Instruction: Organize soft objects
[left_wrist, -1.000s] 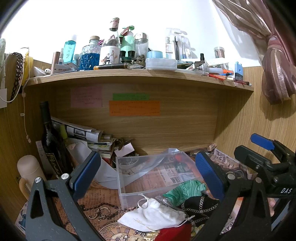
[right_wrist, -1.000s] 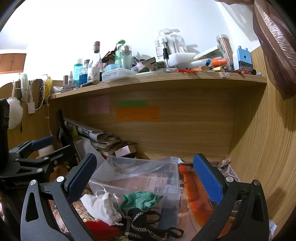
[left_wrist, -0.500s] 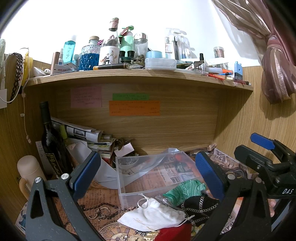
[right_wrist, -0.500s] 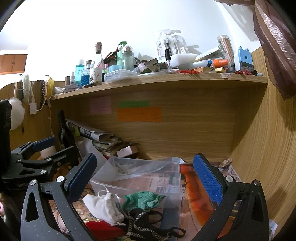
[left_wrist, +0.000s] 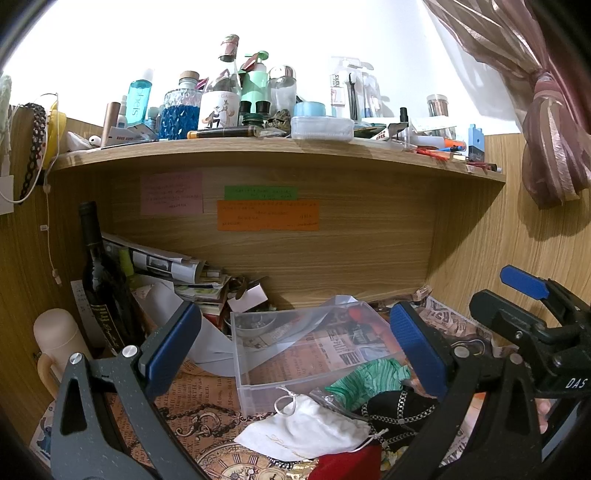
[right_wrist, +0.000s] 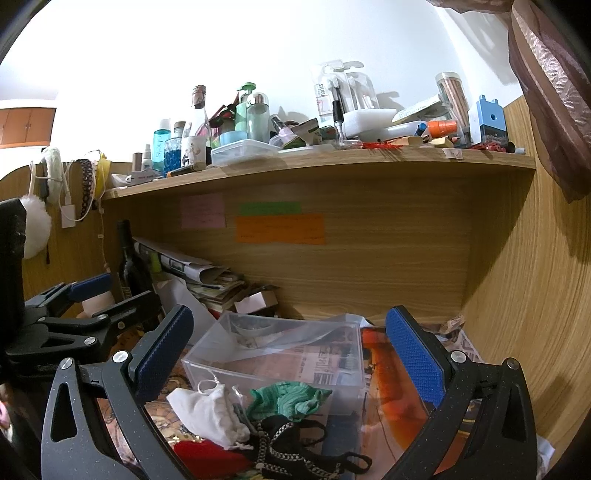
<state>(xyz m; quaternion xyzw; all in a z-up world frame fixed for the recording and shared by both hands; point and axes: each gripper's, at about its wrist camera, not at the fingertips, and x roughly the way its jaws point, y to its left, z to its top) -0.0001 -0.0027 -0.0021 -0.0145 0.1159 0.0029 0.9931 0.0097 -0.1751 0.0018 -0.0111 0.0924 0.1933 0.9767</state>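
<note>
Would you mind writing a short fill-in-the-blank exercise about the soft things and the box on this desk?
1. The clear box holds ____ of the soft things.
2. The pouch with the drawstring is ____ in colour.
3. The crumpled cloth against the box's front wall is ____.
4. The left gripper and right gripper both have their fingers ____.

Missing words: none; white; green; open
</note>
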